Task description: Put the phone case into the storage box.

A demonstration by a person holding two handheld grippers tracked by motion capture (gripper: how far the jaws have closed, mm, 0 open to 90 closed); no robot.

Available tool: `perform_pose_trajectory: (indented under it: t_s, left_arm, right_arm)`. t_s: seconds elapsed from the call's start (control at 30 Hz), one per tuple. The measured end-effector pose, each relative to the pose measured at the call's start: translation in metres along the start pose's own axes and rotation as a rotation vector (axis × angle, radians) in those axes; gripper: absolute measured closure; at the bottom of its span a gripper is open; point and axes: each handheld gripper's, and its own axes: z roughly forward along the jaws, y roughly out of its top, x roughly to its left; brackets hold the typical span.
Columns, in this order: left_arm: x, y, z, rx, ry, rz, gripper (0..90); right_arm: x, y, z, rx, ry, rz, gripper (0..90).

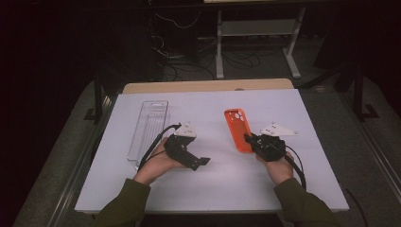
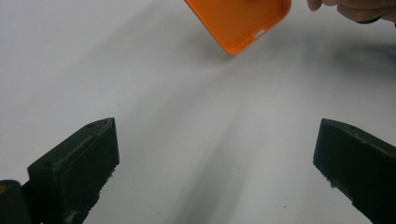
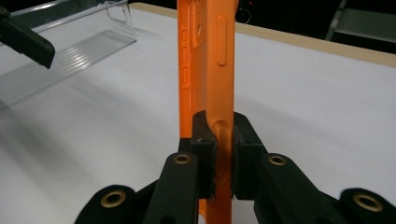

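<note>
A wide white table top (image 1: pixel 213 184) carries everything. To the outer side of the left tongs (image 1: pixel 204 161) lies a long clear plastic tray (image 1: pixel 147 128), just beside the hand. The flat orange silicone phone case (image 1: pixel 239 130) stretches away from the right tongs (image 1: pixel 249 139), which pinch its near edge; both black pads press the rim (image 3: pixel 223 140). The left tongs stand spread wide over bare table, the case well ahead of them.
</note>
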Motion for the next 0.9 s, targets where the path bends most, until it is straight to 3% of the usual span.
perform_pose_trajectory:
  t_s: [0.1, 0.53, 0.6, 0.7, 0.9]
  left_arm:
    - [0.001, 0.000, -0.001, 0.002, 0.005, 0.007, 0.0]
    - [0.005, 0.004, -0.001, -0.041, 0.027, -0.077, 0.0]
    - [0.007, 0.005, -0.002, -0.041, 0.035, -0.062, 0.0]
    - [0.007, 0.006, -0.002, -0.059, 0.021, -0.100, 0.0]
    - [0.012, 0.011, 0.000, -0.091, 0.025, -0.136, 0.0]
  right_arm:
    - [-0.001, -0.001, 0.000, 0.001, 0.001, 0.018, 80.6]
    - [0.004, -0.001, 0.000, -0.021, -0.017, 0.015, 80.6]
    - [0.005, -0.002, 0.001, -0.016, -0.015, 0.009, 80.5]
    - [0.008, -0.001, 0.002, -0.020, -0.012, 0.006, 80.5]
    - [0.014, 0.000, 0.002, -0.033, -0.009, -0.006, 80.5]
